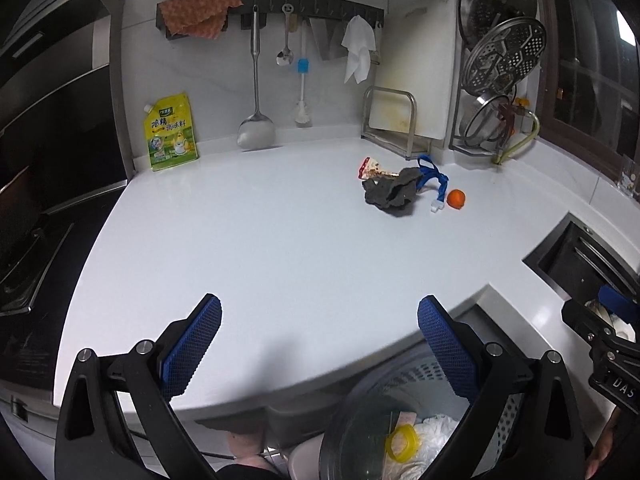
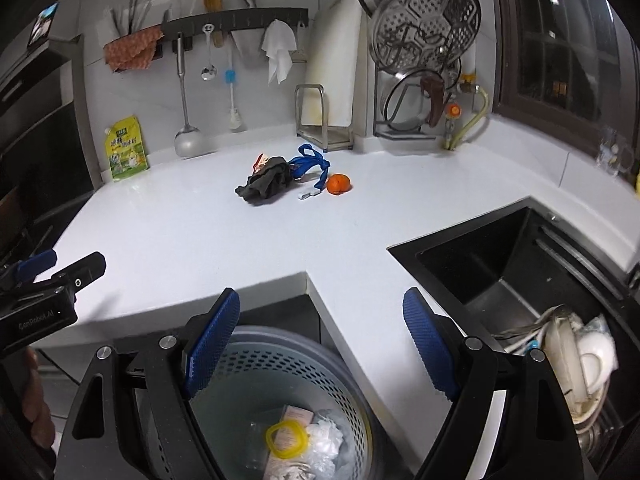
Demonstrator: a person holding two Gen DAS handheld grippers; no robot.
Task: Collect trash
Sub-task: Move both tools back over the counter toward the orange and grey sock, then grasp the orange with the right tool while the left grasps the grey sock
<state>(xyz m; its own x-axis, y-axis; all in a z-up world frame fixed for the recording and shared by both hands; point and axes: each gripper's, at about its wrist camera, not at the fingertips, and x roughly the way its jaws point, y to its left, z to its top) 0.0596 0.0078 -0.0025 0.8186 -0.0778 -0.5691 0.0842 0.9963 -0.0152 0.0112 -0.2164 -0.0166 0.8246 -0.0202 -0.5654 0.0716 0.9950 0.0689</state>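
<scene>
Black left gripper (image 1: pixel 320 344) and right gripper (image 2: pixel 322 346), blue textured pads, silver screws

On the table (image 2: pixel 192 240), toward the back wall, a crumpled cloth (image 2: pixel 266 184) lies with a wrapper (image 2: pixel 261 161) just behind it, a strap (image 2: pixel 310 164) at its right and an orange (image 2: pixel 339 183) right of the strap. A pouch (image 2: pixel 126 148) leans on the wall at far left. The sink (image 2: pixel 500 264) is sunk into the table at right, dishes (image 2: pixel 576 364) in its near end. Below the table's front edge stands a bin (image 2: pixel 288 400) holding a ring (image 2: pixel 287 438), paper (image 2: pixel 326 438) and a packet (image 2: pixel 296 416).
</scene>
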